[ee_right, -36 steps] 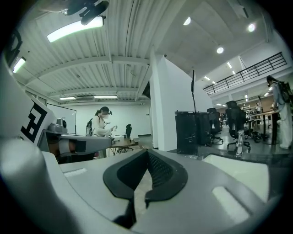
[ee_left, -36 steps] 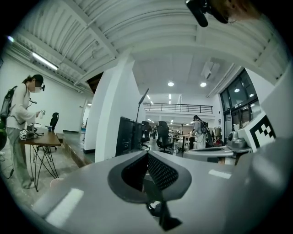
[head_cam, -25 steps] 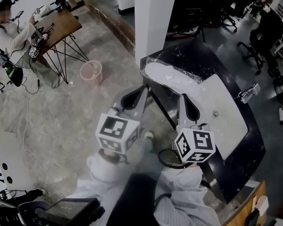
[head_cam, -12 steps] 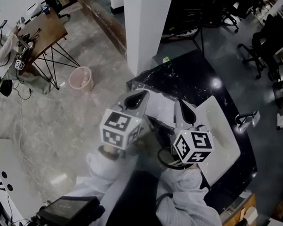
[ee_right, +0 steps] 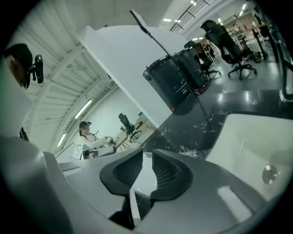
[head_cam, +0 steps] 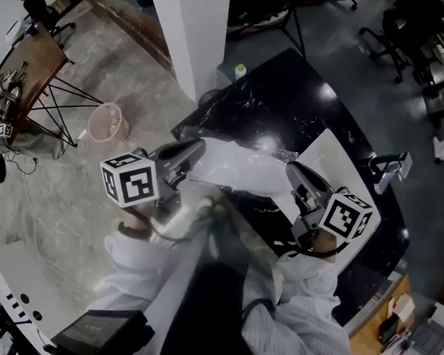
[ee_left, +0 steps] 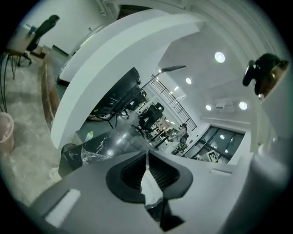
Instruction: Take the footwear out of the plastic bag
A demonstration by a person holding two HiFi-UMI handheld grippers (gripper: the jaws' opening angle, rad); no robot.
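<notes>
While no footwear shows in any view, the task looks barely begun. At left, the left gripper, its jaws pressed together on a fold of clear film, holds one edge of the plastic bag. The bag is stretched above the black counter. At the bag's other edge, the right gripper is opening its jaws, and the film lies between the pads, apparently no longer clamped. Whether the footwear sits inside the bag cannot be told, so the removal itself appears still to be done.
</notes>
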